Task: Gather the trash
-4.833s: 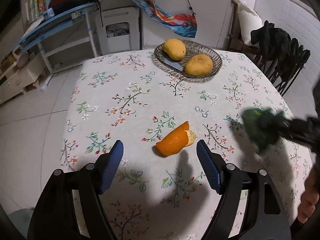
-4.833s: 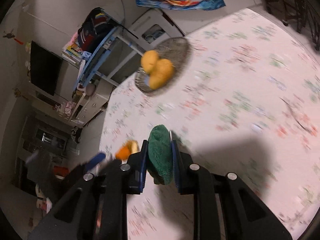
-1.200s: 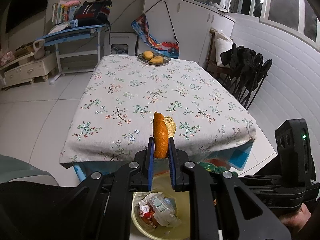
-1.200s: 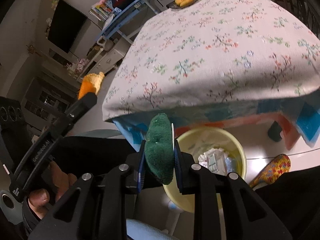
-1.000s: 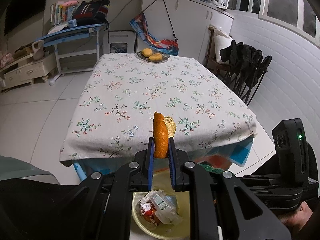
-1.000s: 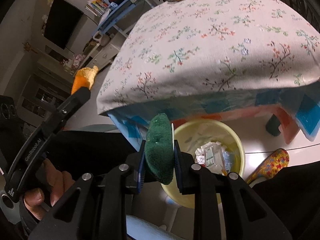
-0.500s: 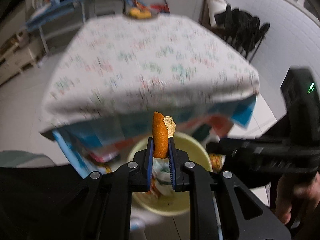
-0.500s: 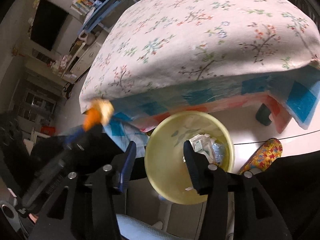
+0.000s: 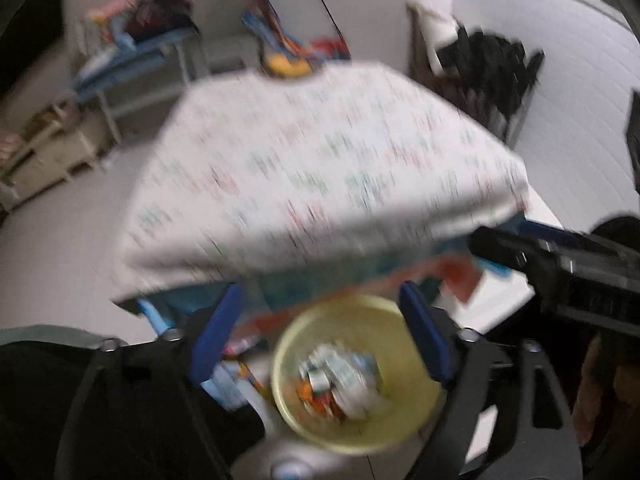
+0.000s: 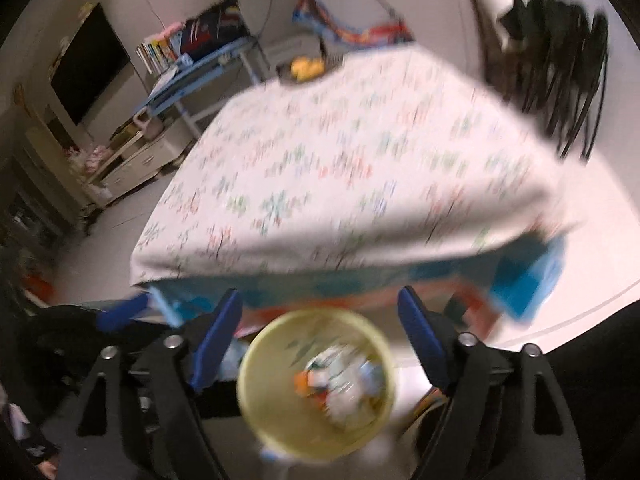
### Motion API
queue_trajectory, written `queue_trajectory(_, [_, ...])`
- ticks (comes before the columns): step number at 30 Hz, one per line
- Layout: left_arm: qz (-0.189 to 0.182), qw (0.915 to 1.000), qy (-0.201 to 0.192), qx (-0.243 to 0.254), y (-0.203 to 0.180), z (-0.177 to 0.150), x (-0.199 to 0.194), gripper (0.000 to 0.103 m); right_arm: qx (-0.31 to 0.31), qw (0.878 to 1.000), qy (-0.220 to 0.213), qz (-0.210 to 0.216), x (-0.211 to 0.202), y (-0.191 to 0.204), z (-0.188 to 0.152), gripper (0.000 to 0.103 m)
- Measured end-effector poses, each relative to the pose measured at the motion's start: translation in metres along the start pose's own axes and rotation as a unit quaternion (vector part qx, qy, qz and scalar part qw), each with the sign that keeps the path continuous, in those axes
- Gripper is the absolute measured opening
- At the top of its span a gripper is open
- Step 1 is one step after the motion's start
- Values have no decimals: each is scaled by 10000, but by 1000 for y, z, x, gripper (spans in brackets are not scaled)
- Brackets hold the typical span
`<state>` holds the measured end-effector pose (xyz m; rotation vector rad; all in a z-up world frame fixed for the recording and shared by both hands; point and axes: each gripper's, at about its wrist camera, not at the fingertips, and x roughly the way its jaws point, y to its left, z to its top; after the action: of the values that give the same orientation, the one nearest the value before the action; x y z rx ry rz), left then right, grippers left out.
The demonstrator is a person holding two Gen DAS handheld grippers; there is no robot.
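A yellow trash bin [image 9: 384, 436] [image 10: 272, 420] stands on the floor by the table's near edge, with crumpled wrappers and an orange scrap [image 9: 306, 391] [image 10: 305, 381] inside. Both views are blurred. My left gripper [image 9: 322, 330] hangs over the bin, its jaws opening wide with nothing between them. My right gripper [image 10: 320, 328] hangs over the bin too, jaws opening and nothing between them. The right gripper [image 9: 560, 264] also shows as a black bar at the right of the left wrist view. I cannot pick out the green scrap in the bin.
The table with its floral cloth [image 9: 320, 152] [image 10: 360, 160] fills the middle, a dish of yellow fruit [image 10: 306, 67] at its far end. Black chairs [image 10: 552, 64] stand at the right, a blue rack [image 10: 200, 68] and a low cabinet at the left. White tiled floor surrounds the table.
Both grippers have opened over the bin. The orange peel has left the left gripper's jaws and an orange scrap now lies in the bin; the green scrap left the right one earlier.
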<state>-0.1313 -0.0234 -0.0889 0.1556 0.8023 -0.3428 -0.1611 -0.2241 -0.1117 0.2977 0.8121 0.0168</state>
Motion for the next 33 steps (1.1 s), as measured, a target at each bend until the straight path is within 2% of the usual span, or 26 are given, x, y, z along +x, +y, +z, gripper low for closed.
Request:
queue_trajectory(2, [111,9996,-259,-95,2,7,-9,88,-153,9994,-281,-154,-9,5,3,87])
queue_trajectory(4, [279,9984,-478,-132,3,13,-17,92,-244,9979,-541,-251,-18,8,5,88])
queue_trajectory(10, [549,9925,-1058,-273,6,25,-46,96,-379,9877,-1433,-500,-55,10,11,94])
queue_trajectory(13, [639,9884,-1283,-507,13,31,-63,96,-365,9841,-1664,-511,-67,13,13,95])
queue_trajectory(18, [665,9861,-1402,-593,18,32,-79,96,-447,9828,-1718,-502,-69,16,14,95])
queue_trajectory(26, [726,9845,-1428,-718,26,33,-79,96,-453,9833,-1680,-539,-64,18,16,95])
queue_trajectory(33, [803,9835,-1492,-637,23,33,-76,96,-551,9843,-1584,-542,-57,22,14,96])
